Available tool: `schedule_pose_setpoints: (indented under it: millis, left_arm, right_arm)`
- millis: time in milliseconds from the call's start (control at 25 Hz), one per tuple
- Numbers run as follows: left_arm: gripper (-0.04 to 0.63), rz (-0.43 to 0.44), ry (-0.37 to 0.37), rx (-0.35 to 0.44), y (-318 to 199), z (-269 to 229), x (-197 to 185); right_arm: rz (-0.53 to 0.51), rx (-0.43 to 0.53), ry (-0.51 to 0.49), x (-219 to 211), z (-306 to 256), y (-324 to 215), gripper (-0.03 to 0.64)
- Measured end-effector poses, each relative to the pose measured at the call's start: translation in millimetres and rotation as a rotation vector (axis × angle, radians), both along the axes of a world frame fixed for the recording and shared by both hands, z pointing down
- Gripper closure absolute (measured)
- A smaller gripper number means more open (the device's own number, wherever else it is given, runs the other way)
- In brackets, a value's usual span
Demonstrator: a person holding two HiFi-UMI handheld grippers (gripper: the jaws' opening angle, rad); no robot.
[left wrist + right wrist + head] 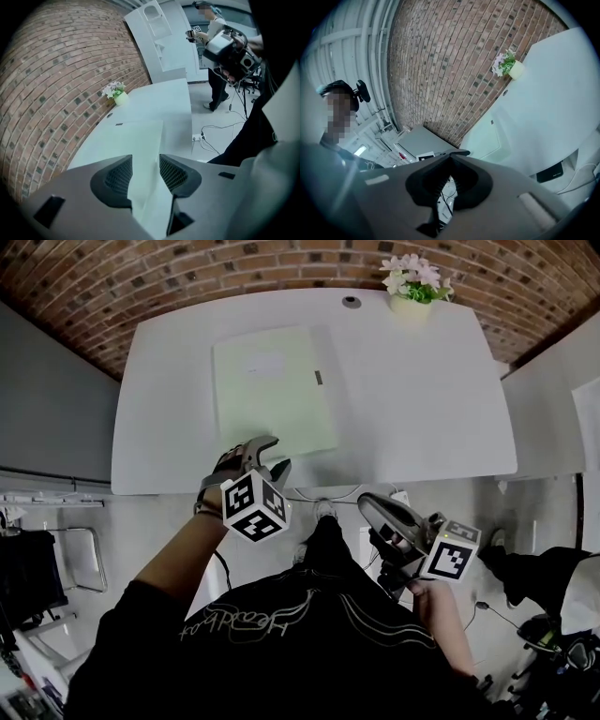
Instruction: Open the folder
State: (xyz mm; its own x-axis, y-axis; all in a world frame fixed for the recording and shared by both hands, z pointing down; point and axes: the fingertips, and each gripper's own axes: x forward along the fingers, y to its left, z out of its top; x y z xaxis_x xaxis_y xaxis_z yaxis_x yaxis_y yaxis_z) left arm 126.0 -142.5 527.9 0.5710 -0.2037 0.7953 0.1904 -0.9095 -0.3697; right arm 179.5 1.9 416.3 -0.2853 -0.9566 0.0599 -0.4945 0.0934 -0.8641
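A pale green folder (272, 395) lies closed and flat on the white table (422, 399), with a small dark tab on its right edge. My left gripper (272, 454) is at the table's near edge, over the folder's near corner. In the left gripper view its jaws (146, 159) stand open. The folder (136, 140) shows in the gap between them, and the pads do not press on it. My right gripper (364, 500) hangs below the table's front edge, right of my body and away from the folder. Its jaws (450, 159) are shut on nothing.
A pot of pink flowers (412, 292) stands at the table's far edge beside a cable hole (352, 302). The brick wall runs behind. Cables and a power strip (197, 137) lie on the floor under the near edge. Another person (215, 70) stands by a white cabinet (164, 37).
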Motion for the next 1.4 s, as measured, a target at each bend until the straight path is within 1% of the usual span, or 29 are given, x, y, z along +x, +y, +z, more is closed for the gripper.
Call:
schedule_pose_setpoints:
  millis: [240, 640, 800, 1000, 1120, 1200, 1400]
  left_arm:
    - [0.436, 0.043, -0.055, 0.106, -2.4, 10.6, 3.2]
    - [0.436, 0.067, -0.089, 0.162, -3.6, 11.2, 2.4]
    - [0.436, 0.076, -0.091, 0.201, -5.1, 8.0, 2.5]
    - [0.436, 0.092, -0.107, 0.229, -4.6, 8.6, 2.0]
    - [0.436, 0.109, -0.114, 0.266, -4.0, 7.6, 2.2]
    - [0.437, 0.123, -0.128, 0.288, -3.3, 7.5, 1.3]
    - [0.440, 0.149, -0.166, 0.315, -1.4, 8.1, -0.5]
  right_arm:
    - [-0.003, -0.003, -0.035, -0.2, 9.2, -1.8, 0.614]
    - [0.000, -0.005, -0.065, 0.6, 18.0, -1.0, 0.614]
    - [0.002, -0.003, -0.073, 0.3, 21.1, 0.1, 0.614]
    - [0.002, -0.002, -0.085, -0.4, 23.3, 4.1, 0.614]
    - [0.003, -0.001, -0.090, 0.7, 23.3, 5.7, 0.614]
    - [0.006, -0.002, -0.094, 2.1, 24.2, 6.6, 0.614]
    - [0.007, 0.002, -0.110, 3.2, 25.2, 5.3, 0.614]
